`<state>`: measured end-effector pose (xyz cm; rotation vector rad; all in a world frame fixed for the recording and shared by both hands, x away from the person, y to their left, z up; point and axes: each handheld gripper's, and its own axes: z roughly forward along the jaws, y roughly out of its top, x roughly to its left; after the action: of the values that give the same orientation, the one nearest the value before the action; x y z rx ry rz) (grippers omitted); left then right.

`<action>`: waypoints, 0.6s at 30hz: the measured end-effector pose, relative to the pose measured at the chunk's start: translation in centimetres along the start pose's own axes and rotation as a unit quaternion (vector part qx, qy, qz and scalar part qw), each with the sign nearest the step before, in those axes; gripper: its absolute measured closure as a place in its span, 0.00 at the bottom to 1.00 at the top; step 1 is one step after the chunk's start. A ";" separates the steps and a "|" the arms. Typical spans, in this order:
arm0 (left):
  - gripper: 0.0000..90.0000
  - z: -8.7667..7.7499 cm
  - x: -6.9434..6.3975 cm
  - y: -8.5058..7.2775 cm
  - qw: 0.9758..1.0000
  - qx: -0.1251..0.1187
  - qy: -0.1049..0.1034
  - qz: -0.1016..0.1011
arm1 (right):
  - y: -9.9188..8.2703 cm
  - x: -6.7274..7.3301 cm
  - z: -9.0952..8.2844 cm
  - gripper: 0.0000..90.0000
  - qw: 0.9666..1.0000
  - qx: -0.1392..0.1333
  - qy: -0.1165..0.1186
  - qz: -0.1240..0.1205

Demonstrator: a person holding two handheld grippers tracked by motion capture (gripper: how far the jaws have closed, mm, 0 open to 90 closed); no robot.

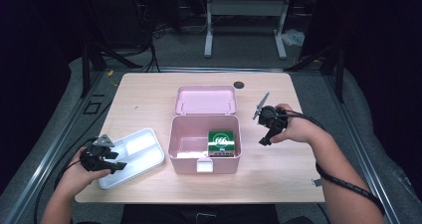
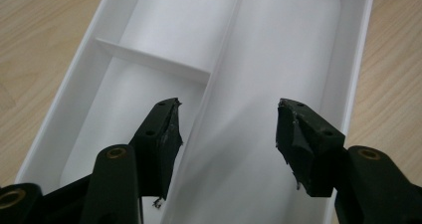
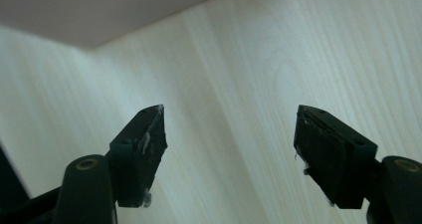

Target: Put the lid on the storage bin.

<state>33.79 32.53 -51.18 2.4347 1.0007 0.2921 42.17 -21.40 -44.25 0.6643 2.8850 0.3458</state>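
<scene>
A dim room: grey floor (image 1: 234,55), white desk frame (image 1: 246,15) behind.

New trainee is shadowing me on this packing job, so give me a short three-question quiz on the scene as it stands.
1. True or false: the pink box has its lid shut.
2. Which thing lies inside the pink box? A) a green packet B) a red cup C) a pair of scissors
3. Fill in: the left gripper hovers with open, empty jaws over the white ____.

Key:
1. False. The lid is swung back and lies open.
2. A. The green packet stands at the box's right side.
3. Tray. The white tray has divided compartments with nothing in them; the right gripper, also open and empty, is over bare table right of the box.
</scene>
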 end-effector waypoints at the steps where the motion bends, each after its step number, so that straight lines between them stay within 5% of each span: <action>1: 0.52 0.1 -0.1 0.2 1.000 -0.002 -0.003 0.010 | -0.5 0.1 0.3 0.31 1.000 -0.022 -0.011 0.016; 4: 0.57 0.3 -0.2 1.0 0.999 -0.005 -0.018 0.026 | -1.8 0.7 1.2 0.31 0.994 -0.077 -0.047 0.063; 7: 0.62 0.6 -0.1 1.7 0.998 0.028 -0.009 0.048 | -3.5 2.1 2.3 0.31 0.983 -0.124 -0.074 0.111; 13: 0.70 0.5 0.9 2.9 0.993 0.090 0.011 0.074 | -6.2 4.5 3.4 0.32 0.967 -0.186 -0.099 0.146; 15: 0.71 0.7 1.4 3.5 0.991 0.106 -0.005 0.080 | -6.9 5.2 3.6 0.32 0.963 -0.194 -0.116 0.150; 16: 0.72 0.8 1.5 3.7 0.990 0.113 -0.015 0.085 | -7.3 5.4 3.7 0.32 0.961 -0.200 -0.114 0.154; 18: 0.74 1.7 1.5 4.2 0.982 0.149 -0.036 0.109 | -7.9 5.9 4.0 0.32 0.955 -0.214 -0.113 0.170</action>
<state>37.98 30.45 -50.45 2.8110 0.7928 0.1329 34.54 -24.97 -50.72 1.0330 2.3576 0.8478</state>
